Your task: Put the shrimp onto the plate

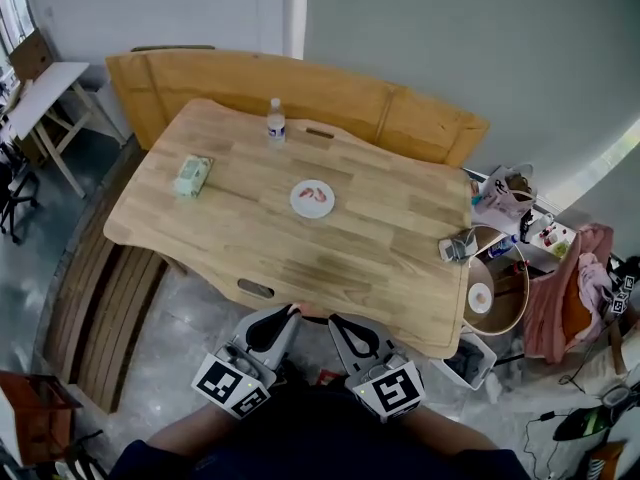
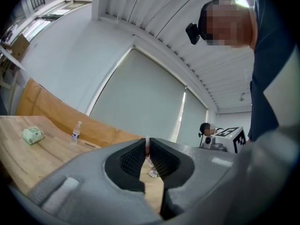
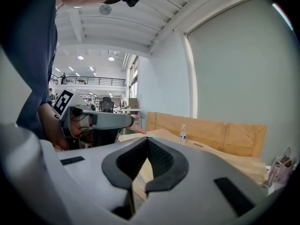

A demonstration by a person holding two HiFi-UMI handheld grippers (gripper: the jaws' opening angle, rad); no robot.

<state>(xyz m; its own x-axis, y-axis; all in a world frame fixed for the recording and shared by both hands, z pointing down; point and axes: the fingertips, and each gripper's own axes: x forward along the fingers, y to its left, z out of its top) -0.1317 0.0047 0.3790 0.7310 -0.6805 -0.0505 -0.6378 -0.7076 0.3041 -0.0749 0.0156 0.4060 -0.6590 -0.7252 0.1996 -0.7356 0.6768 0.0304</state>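
A small white plate (image 1: 312,199) lies near the middle of the wooden table (image 1: 380,258), and red-orange shrimp (image 1: 316,193) rest on it. Both grippers hover off the table's near edge, close to the person's body and well short of the plate. The left gripper (image 1: 291,312) (image 2: 146,146) points level, its tips almost together, with a thin pale-pink sliver at them that I cannot identify. The right gripper (image 1: 336,321) (image 3: 147,142) is shut, with nothing seen between its pads. Neither gripper view shows the plate.
A water bottle (image 1: 276,121) stands at the table's far edge and a green packet (image 1: 192,175) lies at its left. A grey object (image 1: 458,247) sits at the right edge. A slatted bench (image 1: 110,308) is on the left, bags and a round stool (image 1: 495,293) on the right.
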